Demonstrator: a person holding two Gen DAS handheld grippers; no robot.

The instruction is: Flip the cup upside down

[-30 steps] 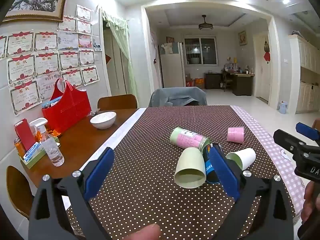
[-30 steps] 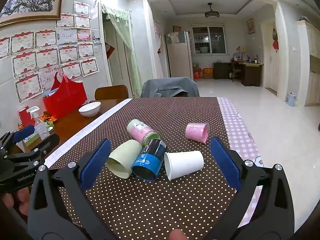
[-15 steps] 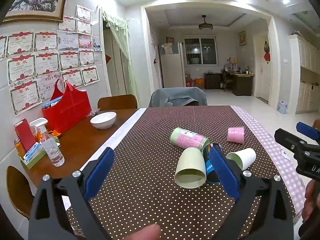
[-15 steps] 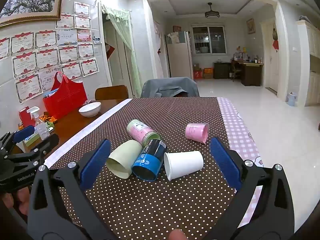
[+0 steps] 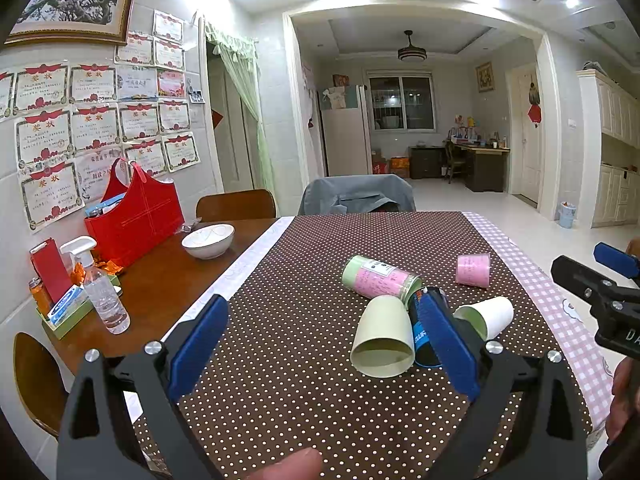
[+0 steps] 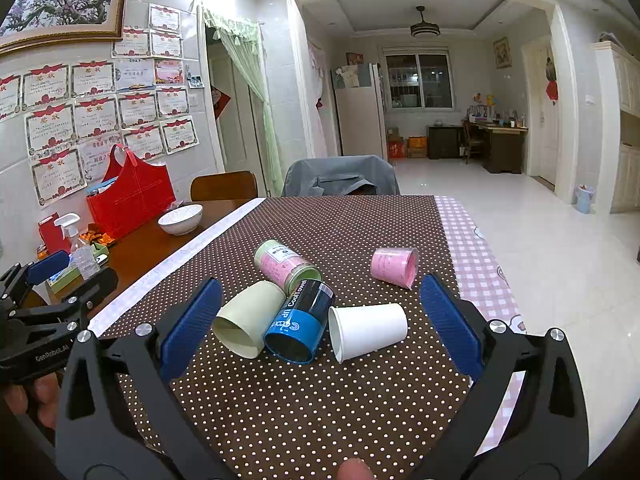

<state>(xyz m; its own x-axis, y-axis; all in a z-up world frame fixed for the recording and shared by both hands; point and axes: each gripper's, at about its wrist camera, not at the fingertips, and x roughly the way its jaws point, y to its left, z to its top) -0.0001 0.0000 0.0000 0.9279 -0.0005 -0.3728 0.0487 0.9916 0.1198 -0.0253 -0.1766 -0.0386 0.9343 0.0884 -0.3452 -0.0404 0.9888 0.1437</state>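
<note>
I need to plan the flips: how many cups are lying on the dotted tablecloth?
5, all on their sides: pale green cup, blue-and-black cup touching it, white cup to the right, pink-and-green labelled cup behind, and pink cup farther right, apart. None appears hidden.

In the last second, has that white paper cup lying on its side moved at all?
No. In the right wrist view the white paper cup lies at the same spot beside the blue can, mouth facing the same way.

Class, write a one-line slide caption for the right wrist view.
Open right gripper faces five cups lying on their sides on the dotted tablecloth.
</note>
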